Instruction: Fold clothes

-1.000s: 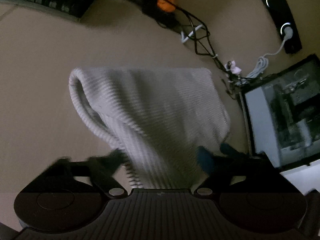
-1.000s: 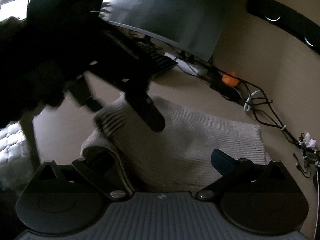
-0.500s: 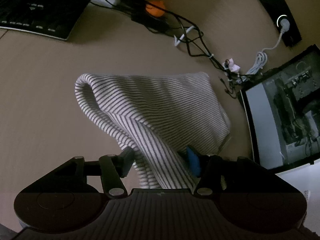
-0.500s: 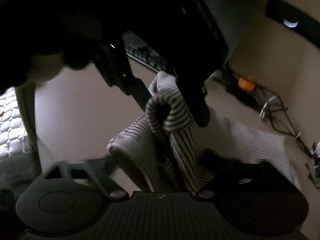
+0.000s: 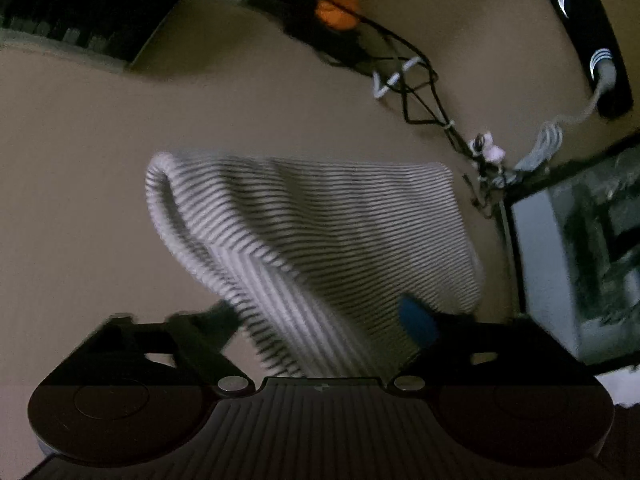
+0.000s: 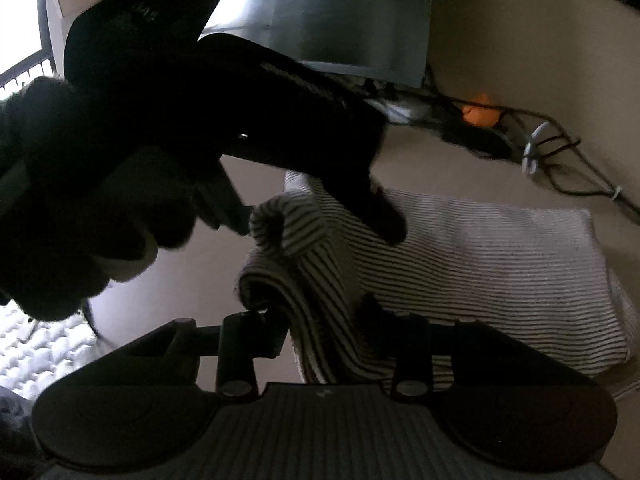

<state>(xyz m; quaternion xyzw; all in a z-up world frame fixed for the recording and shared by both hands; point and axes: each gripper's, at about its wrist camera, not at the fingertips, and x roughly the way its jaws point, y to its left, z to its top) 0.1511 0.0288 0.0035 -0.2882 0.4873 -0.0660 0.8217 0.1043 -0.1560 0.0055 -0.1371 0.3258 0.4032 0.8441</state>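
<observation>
A grey-and-white striped knit garment (image 5: 320,220) lies partly folded on the tan table (image 5: 80,200). Its near edge rises up between the fingers of my left gripper (image 5: 320,318), which stand wide apart, open. In the right wrist view the garment (image 6: 480,260) spreads to the right. There my left gripper (image 6: 314,228) hangs over the garment's left end, a raised loop of cloth between its spread fingers. Just below it, my right gripper (image 6: 320,326) is shut on a bunched fold of the same edge.
A dark keyboard (image 5: 80,12) and a monitor (image 6: 348,20) stand at the back. Tangled cables (image 5: 420,92) with an orange object (image 5: 336,10) run to a black power strip (image 5: 592,40). A dark-framed panel (image 5: 580,260) borders the garment on the right. A gloved hand (image 6: 80,220) holds the left gripper.
My left gripper's fingers have spread apart from their pinch on the cloth half a second ago. My right gripper's fingers have drawn in and shut on the garment's edge.
</observation>
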